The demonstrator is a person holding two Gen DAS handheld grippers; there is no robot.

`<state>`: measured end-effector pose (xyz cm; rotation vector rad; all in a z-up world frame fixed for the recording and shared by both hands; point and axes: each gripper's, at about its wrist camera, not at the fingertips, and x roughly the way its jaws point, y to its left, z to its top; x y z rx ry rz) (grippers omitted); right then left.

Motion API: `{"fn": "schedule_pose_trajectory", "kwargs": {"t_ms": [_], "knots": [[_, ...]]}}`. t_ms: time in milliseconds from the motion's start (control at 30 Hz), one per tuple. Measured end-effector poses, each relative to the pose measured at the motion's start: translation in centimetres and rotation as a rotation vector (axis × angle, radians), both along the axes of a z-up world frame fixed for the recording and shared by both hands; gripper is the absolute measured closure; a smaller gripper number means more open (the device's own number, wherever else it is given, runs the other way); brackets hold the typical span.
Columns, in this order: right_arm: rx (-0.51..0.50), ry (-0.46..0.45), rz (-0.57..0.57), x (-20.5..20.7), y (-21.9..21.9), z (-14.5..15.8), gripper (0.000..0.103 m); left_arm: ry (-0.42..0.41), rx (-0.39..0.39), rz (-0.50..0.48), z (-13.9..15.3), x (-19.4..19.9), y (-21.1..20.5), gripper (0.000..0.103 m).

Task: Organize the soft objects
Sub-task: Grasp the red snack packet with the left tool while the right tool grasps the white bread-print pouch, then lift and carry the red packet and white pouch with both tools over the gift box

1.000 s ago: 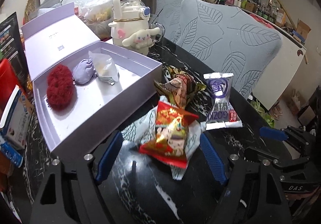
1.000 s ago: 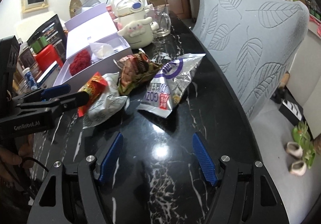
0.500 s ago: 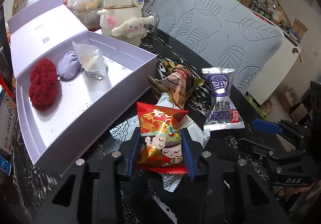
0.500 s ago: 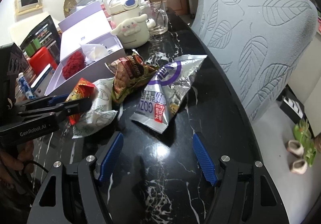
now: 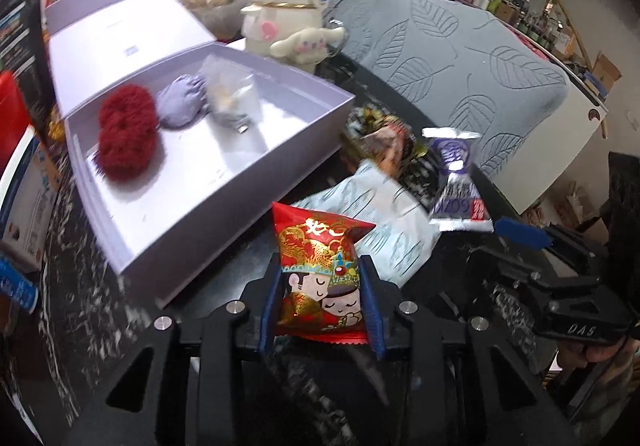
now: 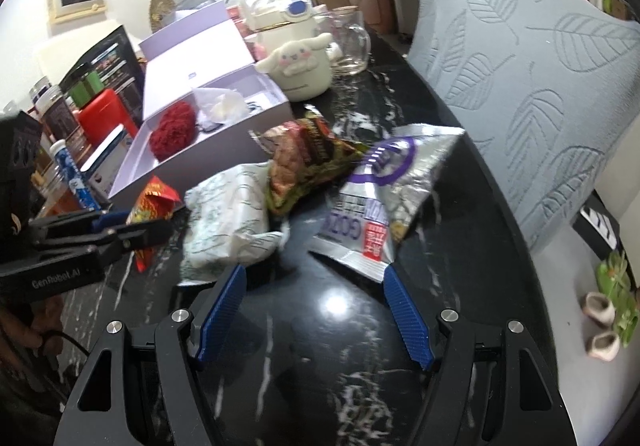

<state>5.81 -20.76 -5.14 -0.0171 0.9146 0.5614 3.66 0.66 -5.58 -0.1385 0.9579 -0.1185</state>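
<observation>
Four snack packets (image 6: 376,202) lie outside one open box (image 5: 256,182); inside it sit three soft items (image 5: 126,130).

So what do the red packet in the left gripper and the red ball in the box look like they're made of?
The red packet, clamped in the left gripper, looks like glossy printed plastic or foil film: shiny highlights, a crimped serrated edge. The red ball in the lavender box looks like matte fuzzy yarn or plush, with a tufted surface, though motion blur hides detail.
</observation>
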Motion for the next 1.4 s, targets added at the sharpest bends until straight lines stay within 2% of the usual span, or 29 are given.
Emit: {"fn": "schedule_pose_trajectory", "kwargs": {"t_ms": [433,533,1033,1267,1400], "knots": [[-0.022,-0.024,0.137,-0.2,5.8,0.0,0.031,0.041,-0.019,0.112,-1.7,-2.9,4.6,0.068],[-0.045,-0.025,0.133,0.4,6.8,-0.4,0.020,0.040,-0.018,0.129,-1.8,-3.2,5.2,0.068],[-0.193,-0.084,0.145,1.9,10.4,-1.9,0.011,0.041,-0.011,0.166,-2.4,-4.0,6.6,0.068],[-0.244,-0.082,0.143,2.1,10.7,-2.8,0.011,0.050,-0.019,0.175,-2.6,-4.4,7.0,0.068],[-0.253,-0.066,0.146,2.0,10.5,-3.2,0.020,0.048,-0.018,0.179,-2.5,-4.8,7.0,0.068]]}}
